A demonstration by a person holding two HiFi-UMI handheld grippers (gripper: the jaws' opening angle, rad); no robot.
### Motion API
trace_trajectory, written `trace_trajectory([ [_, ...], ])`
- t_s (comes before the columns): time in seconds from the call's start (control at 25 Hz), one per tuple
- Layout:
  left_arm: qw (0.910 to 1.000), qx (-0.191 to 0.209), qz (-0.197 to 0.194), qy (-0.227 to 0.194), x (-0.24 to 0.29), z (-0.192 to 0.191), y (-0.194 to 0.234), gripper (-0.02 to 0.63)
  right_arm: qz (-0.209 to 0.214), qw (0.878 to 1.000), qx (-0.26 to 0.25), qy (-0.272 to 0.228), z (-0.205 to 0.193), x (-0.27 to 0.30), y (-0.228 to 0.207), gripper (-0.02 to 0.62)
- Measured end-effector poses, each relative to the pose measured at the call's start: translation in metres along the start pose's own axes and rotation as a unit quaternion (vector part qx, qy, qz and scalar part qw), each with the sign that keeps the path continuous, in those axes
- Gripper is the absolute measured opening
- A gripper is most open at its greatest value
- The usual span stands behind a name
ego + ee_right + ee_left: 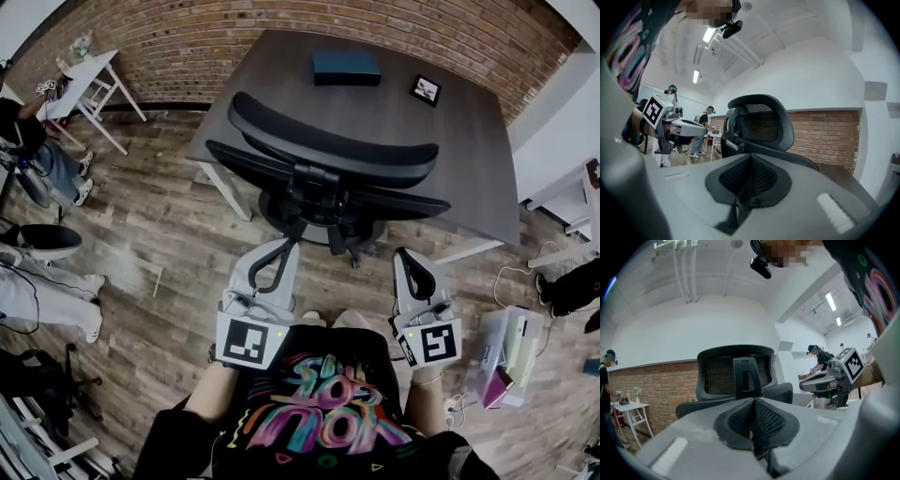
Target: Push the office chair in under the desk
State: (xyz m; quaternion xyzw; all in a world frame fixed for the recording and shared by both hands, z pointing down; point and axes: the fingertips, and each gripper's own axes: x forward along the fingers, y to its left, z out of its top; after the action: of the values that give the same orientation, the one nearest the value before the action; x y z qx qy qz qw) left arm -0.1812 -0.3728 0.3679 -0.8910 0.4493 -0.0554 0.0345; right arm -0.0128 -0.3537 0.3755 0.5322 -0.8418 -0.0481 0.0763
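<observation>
A black mesh-backed office chair [328,150] stands at the near edge of the dark desk [459,122], its seat partly under the top and its back toward me. My left gripper [280,247] is shut and holds nothing, just behind the chair's left side. Its closed jaws [753,401] point at the chair back [736,373]. Behind the chair's right side, my right gripper [406,253] is also shut and empty. In the right gripper view the jaws [750,157] meet below the chair back [761,122]. Neither gripper touches the chair.
A dark blue box [346,67] and a small framed picture [426,89] lie on the desk. A white folding table [89,80] and people stand at the left, with another black chair [47,240]. A box with cables [506,356] sits on the floor at the right.
</observation>
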Motion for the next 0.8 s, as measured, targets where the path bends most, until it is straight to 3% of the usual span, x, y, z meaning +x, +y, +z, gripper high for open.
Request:
trace_trajectory([
  [0.8,1.0000,0.002,0.008,-0.001,-0.0034,0.0020,0.0040,0.002,0.007,1.000,0.006,0.001,0.0036,-0.0047,-0.0044,-0.001],
])
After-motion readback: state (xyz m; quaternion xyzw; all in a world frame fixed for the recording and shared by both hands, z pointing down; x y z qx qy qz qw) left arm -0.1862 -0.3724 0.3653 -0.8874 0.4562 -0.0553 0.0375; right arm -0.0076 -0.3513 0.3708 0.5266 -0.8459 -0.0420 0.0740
